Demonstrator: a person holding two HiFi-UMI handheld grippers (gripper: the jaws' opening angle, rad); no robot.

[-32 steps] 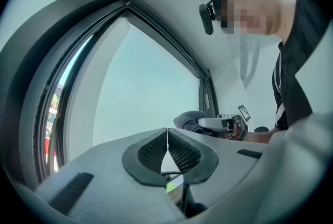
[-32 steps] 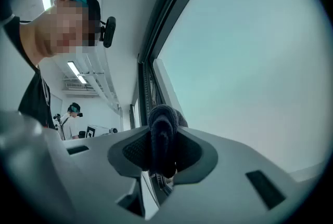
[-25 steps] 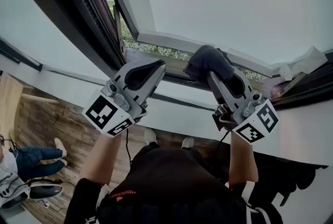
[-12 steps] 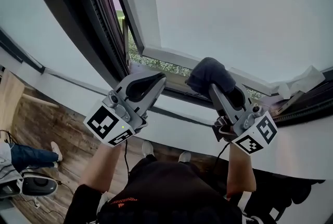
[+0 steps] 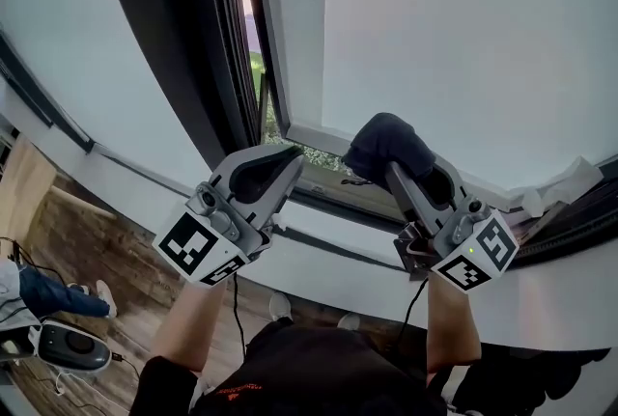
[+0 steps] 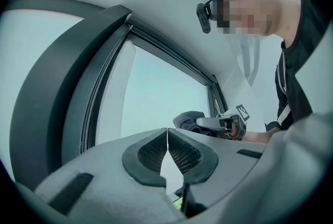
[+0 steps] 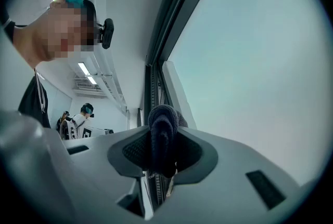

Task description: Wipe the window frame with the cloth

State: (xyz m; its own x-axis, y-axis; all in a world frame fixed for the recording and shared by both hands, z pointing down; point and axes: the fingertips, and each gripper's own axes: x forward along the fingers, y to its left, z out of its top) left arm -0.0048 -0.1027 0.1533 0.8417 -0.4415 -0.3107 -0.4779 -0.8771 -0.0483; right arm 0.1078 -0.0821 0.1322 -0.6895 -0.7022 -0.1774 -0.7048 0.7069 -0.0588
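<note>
Right tool: the grey right tool [image 5: 390, 163] is pinching a dark navy bunched cloth [image 5: 388, 140]. In the right gripper view the fabric [image 7: 162, 124] fills the gap between the two black pads and bulges out past the tips.
Cloth place: at the lower rail of the white window frame [image 5: 290, 47], near the pane's bottom left corner. Whether it presses on the rail cannot be told.
Left tool: the grey left tool [image 5: 293, 160] has its jaws pressed together with nothing between them. It is held just left of the right tool, and the two are apart.
Frame layout: the white frame runs up the left side of the pale glass pane [image 5: 463, 38] and along its bottom. A dark outer frame [image 5: 183, 47] stands to its left, and a narrow gap between them shows greenery.
Far right: a crumpled white sheet [image 5: 560, 180] lies on the dark ledge.
Below: a wood-plank floor [image 5: 87, 240].
</note>
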